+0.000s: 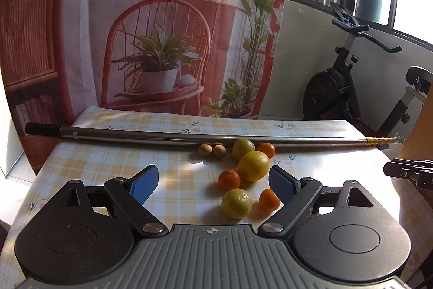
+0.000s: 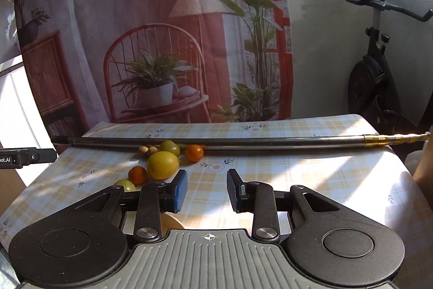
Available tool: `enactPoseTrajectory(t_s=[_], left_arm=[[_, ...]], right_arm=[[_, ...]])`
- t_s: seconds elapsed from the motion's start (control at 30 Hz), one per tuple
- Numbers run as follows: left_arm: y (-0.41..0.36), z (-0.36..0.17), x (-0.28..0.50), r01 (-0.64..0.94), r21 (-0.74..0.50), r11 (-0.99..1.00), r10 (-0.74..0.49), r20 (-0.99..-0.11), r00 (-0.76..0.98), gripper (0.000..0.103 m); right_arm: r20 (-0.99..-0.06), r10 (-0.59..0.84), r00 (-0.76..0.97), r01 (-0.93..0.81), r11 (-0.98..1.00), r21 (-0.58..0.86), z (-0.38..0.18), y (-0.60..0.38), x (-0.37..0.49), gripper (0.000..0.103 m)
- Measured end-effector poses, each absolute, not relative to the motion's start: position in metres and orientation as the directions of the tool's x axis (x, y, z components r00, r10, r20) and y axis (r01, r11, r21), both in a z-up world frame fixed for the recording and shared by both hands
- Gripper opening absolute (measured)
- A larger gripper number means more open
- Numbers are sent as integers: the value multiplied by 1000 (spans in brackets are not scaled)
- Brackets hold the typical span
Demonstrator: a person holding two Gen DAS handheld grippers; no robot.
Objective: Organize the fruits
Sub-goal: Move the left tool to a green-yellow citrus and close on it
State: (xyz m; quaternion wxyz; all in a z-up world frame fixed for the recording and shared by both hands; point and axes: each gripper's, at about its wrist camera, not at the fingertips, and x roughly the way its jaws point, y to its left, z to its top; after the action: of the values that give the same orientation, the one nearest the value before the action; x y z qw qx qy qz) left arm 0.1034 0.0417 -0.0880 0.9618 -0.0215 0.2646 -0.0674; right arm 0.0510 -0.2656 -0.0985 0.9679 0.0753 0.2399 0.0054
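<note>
Left tool (image 1: 213,184): blue pads spread wide, empty, low over tabletop (image 1: 108,161). Right tool (image 2: 207,190): pads apart, empty, beside the fruit. Fruit loose in a cluster near metal pole (image 1: 162,136): large lemon (image 1: 253,165), nearest lemon (image 1: 236,203), small orange (image 1: 269,199) just beside right pad. Risks: round fruit rolling if nudged during closing; orange knocked toward the edge; soft skin bruised by hard clamping.

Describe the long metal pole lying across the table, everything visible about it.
The metal pole is a slim, shiny steel-looking tube with a black grip at its left end and a gold, stepped tip at its right end. It lies flat across the far part of the checked tablecloth, both ends overhanging the table. The rearmost fruits sit close against its near side; contact is uncertain.
</note>
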Motion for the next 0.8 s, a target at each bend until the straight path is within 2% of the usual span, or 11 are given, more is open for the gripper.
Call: enactPoseTrajectory(t_s=[0.2, 0.37, 0.47, 0.57, 0.73, 0.8], left_arm=[[40, -88, 118, 133, -42, 990, -135, -527, 839, 92], [28, -110, 132, 226, -48, 973, -213, -564, 797, 92], [15, -125, 145, 253, -28, 967, -219, -598, 771, 91], [8, -139, 161, 280, -27, 960, -235, -625, 745, 87], [3, -165, 190, 272, -55, 961, -234, -687, 688, 72], [2, -174, 199, 269, -62, 961, -233, -707, 668, 70]], right_arm=[[-476, 42, 878, 37, 987, 155, -105, -271, 60, 30], [-504, 45, 863, 38, 987, 154, -114, -271, 70, 30], [-512, 56, 857, 38, 984, 172, -119, -274, 75, 30], [-515, 58, 856, 44, 982, 184, -122, -278, 80, 30], [-522, 64, 851, 52, 977, 206, -128, -285, 84, 30], [-526, 65, 848, 55, 976, 210, -130, -286, 85, 30]])
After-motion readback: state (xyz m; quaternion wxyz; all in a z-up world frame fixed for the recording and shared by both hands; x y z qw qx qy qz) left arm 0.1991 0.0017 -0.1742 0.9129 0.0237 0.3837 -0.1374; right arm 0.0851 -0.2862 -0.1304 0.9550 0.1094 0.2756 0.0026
